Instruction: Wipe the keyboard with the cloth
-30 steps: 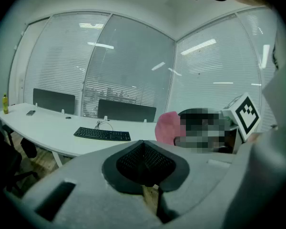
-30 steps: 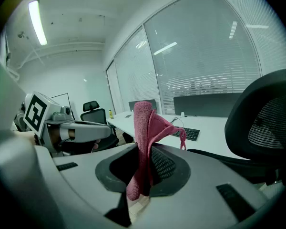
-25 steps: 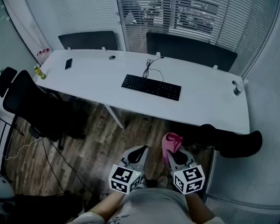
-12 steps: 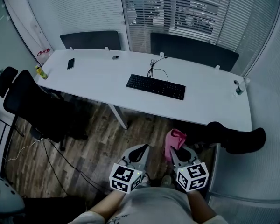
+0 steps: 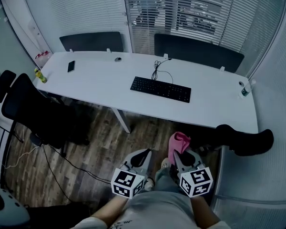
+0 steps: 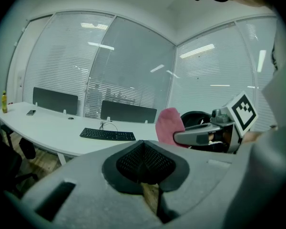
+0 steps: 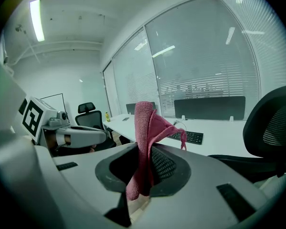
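Observation:
A black keyboard (image 5: 160,89) lies on the long white desk (image 5: 105,80), its cable curling toward the back edge. It also shows far off as the keyboard (image 6: 107,134) in the left gripper view and the keyboard (image 7: 188,137) in the right gripper view. Both grippers are held low, close to the person's body, well short of the desk. My right gripper (image 5: 180,157) is shut on a pink cloth (image 5: 178,144), and the cloth (image 7: 145,147) stands up between the jaws. My left gripper (image 5: 141,157) is shut with nothing in it.
A black office chair (image 5: 35,109) stands at the desk's left end and another chair (image 5: 240,141) at the right. A phone (image 5: 71,66) and a yellow bottle (image 5: 38,75) rest on the desk's left part. Two dark screens (image 5: 197,46) line the back edge. Wooden floor (image 5: 105,147) lies between me and the desk.
The view has shifted slightly, so the desk and keyboard sit a little further right and lower. Both grippers keep their place near the body, the cloth still held.

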{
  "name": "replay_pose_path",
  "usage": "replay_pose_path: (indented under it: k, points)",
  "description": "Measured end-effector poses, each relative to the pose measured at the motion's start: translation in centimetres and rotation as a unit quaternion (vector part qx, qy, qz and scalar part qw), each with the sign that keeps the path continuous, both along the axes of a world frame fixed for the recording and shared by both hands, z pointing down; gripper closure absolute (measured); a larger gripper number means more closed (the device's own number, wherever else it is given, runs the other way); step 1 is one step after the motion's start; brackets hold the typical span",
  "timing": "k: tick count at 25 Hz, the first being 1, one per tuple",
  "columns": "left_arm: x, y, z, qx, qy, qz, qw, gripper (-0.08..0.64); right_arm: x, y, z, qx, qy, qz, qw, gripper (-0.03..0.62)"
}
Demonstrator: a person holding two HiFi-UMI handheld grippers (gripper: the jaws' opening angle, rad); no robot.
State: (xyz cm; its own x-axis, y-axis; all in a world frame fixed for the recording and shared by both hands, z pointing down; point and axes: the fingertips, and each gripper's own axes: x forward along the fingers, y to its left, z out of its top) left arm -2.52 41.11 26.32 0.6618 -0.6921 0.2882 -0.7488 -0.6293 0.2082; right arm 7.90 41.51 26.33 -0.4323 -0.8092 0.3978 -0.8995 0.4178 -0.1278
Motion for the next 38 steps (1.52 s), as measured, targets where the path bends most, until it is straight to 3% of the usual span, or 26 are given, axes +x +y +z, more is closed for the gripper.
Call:
replay_pose_path:
  k: [8,26,38]
  points:
    - [-0.2,-4.0,1.0,-0.004,-0.008,-0.01,0.9999,0.549,-0.1,-3.9,1.2,0.001,0.0,-0.007,1.0,0.535]
    - [2.8,-20.4,1.2,-0.004,-0.016,-0.032,0.9994,0.549,2.3,-21.0,1.7,-0.002,-0.013,-0.036,0.999,0.535]
    - [4.2,-26.7,1.0,-0.004,-0.034,-0.05,0.9982,0.549,4.2,-26.6,2.6,-0.017,-0.032,-0.042,0.998,0.535]
